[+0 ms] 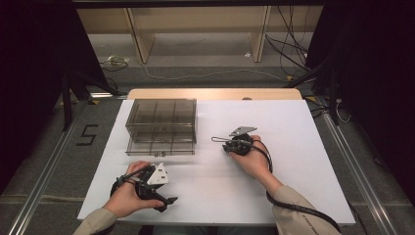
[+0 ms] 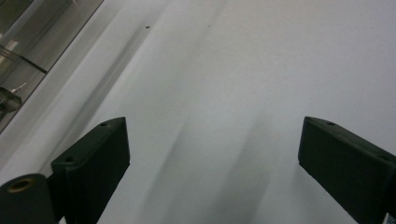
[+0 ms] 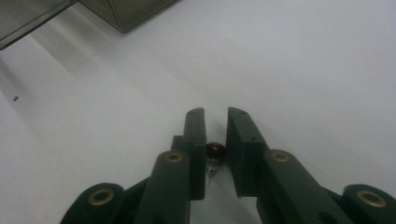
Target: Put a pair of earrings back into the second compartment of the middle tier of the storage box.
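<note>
Two hand-held grippers, one small dark red component, one smoked plastic drawer box, on a white tabletop (image 1: 293, 122).

Right gripper (image 3: 215, 114), mid-table: jaws narrow, pinching the small dark red component (image 3: 216, 150). Left gripper (image 2: 212, 135), near the front left corner: jaws wide, holding nothing. Drawer box (image 1: 162, 126): far left of the tabletop, apart from both.

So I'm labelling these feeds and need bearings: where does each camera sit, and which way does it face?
High view: above the person's side, looking forward and down at the white table; both forearms, left gripper, right gripper.
Left gripper view: on that gripper, jaws wide apart over bare table.
Right gripper view: jaws nearly closed around a small dark red bead.
All views share the clear drawer box.
</note>
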`<state>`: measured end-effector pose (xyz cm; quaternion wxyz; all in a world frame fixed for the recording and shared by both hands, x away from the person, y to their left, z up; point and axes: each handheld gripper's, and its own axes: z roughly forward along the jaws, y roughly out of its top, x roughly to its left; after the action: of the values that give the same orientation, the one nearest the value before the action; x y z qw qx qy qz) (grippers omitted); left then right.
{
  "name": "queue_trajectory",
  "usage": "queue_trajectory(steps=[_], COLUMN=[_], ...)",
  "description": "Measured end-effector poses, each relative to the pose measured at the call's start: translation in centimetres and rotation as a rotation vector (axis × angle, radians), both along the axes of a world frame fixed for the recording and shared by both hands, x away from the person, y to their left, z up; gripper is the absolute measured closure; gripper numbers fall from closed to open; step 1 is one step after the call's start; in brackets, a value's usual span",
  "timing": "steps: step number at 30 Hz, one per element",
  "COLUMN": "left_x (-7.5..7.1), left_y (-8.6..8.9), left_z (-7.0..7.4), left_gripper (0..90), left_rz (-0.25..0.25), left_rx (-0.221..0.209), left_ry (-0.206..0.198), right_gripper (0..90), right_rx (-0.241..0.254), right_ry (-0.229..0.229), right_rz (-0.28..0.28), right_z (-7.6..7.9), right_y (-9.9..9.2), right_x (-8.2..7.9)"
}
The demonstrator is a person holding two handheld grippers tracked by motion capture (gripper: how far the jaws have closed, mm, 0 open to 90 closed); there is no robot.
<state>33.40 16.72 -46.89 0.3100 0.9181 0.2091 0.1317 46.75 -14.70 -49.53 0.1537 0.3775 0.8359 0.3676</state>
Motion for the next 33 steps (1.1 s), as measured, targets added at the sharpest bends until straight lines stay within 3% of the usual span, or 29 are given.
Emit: queue_trajectory(steps=[13,33], left_x=[0.1,0.0], left_y=[0.1,0.1], left_z=[0.0,0.0], left_gripper=[8.8,9.2], left_rz=[0.001,0.008], left_rx=[-0.007,-0.012], left_ry=[0.005,0.002], right_gripper=[80.3,80.4], right_rx=[-0.001,0.043], right_ry=[-0.01,-0.066], right_rz=[0.01,0.035], right_z=[0.2,2.4], right_y=[0.3,1.0], right_x=[-0.2,-0.6])
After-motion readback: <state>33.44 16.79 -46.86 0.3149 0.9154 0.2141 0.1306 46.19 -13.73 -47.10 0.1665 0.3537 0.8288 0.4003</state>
